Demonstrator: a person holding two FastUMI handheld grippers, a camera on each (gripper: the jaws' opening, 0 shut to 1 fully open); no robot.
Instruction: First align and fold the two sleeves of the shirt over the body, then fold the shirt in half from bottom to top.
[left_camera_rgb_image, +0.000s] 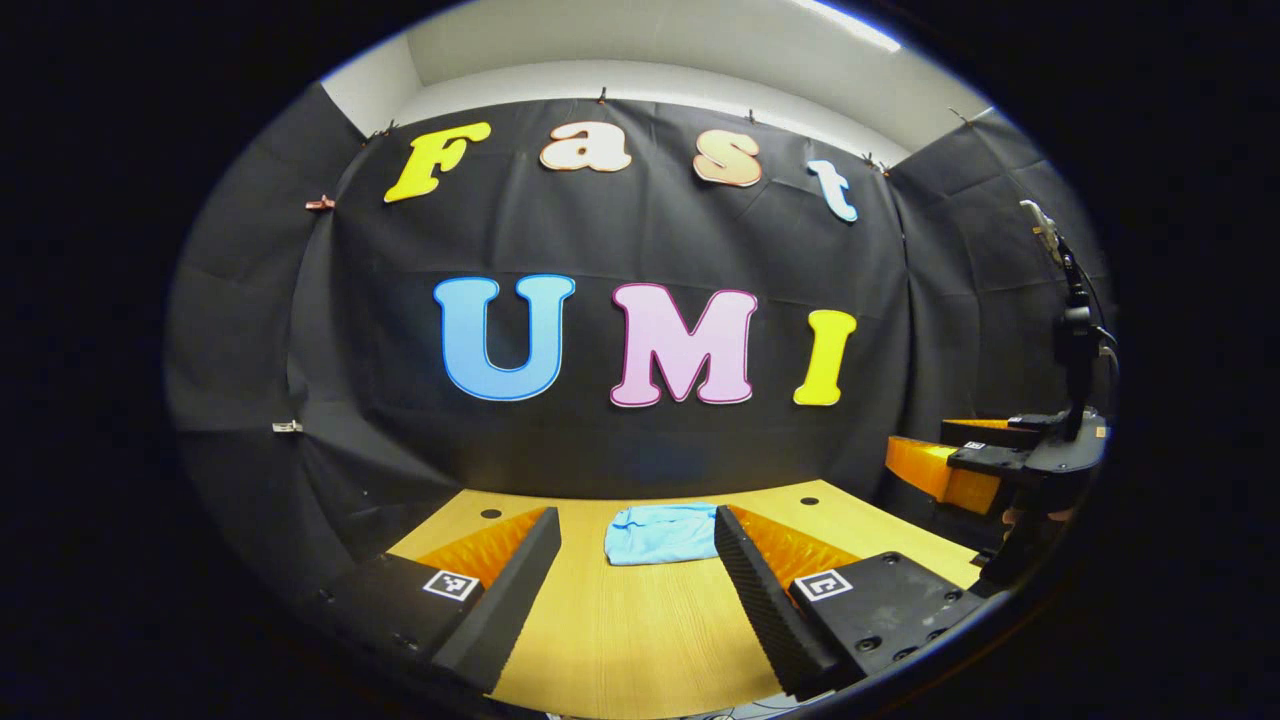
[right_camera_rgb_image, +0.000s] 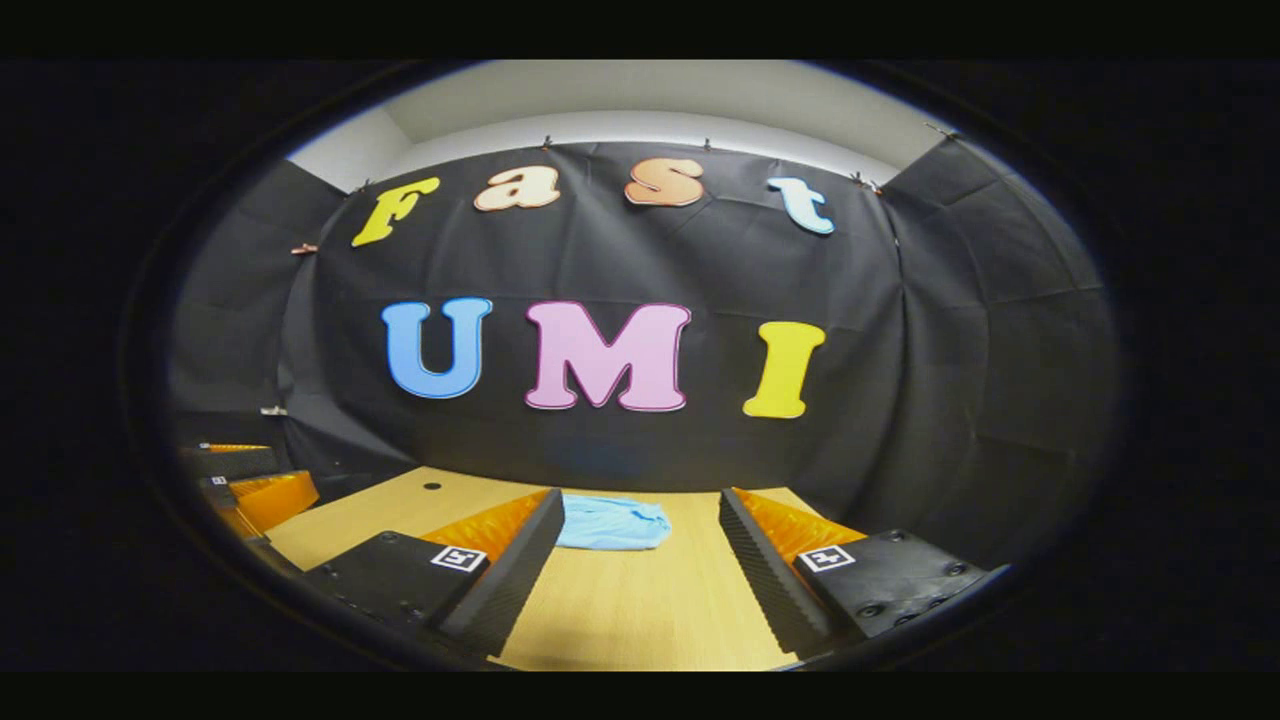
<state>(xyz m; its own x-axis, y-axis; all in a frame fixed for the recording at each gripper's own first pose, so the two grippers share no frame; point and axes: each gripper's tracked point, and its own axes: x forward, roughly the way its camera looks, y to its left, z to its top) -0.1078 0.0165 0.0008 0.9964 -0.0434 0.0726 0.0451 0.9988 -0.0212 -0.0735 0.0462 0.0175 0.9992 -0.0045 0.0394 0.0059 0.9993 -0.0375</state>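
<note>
Blue shirt (left_camera_rgb_image: 660, 533) lies on the table (left_camera_rgb_image: 640, 640), beyond both open jaws.

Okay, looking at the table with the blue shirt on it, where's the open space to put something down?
Bare wood runs from the near edge of the table up to the light blue shirt, between the open left gripper fingers. In the right gripper view, wood left of the shirt is also bare. It is crowded only at the shirt, near the back wall.
</note>
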